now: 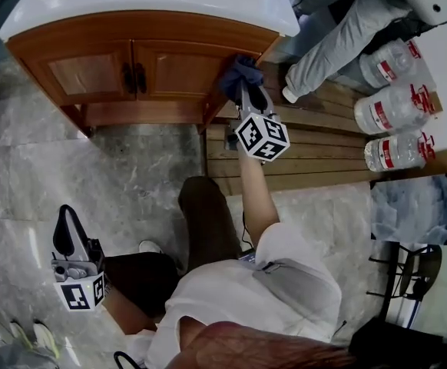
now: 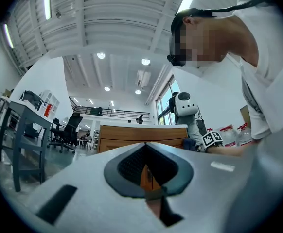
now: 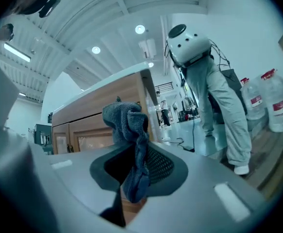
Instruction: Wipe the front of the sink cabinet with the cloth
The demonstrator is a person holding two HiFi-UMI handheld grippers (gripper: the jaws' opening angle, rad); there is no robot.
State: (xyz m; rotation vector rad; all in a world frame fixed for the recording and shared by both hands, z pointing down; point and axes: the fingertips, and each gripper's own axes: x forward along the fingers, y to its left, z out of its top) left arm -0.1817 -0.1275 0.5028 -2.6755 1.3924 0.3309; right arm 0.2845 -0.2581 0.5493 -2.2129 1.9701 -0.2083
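Right gripper [image 1: 243, 91] clamps cloth [image 1: 237, 74] against cabinet [image 1: 170, 60] corner.

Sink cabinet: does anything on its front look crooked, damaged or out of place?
Nothing stands out. The sink cabinet has both doors shut and level, with no damage visible. The cloth, bunched in the right gripper's jaws, is at the cabinet's right front corner.

White short-sleeved shirt [image 1: 239, 298], black cable [image 2: 229, 7] over its shoulder; dark brown trousers [image 1: 208, 217] and white shoe [image 1: 150, 247] beyond the shirt. Grey left gripper [image 1: 67, 215] and right gripper [image 1: 244, 91], each with a black-and-white marker cube [image 1: 262, 137].
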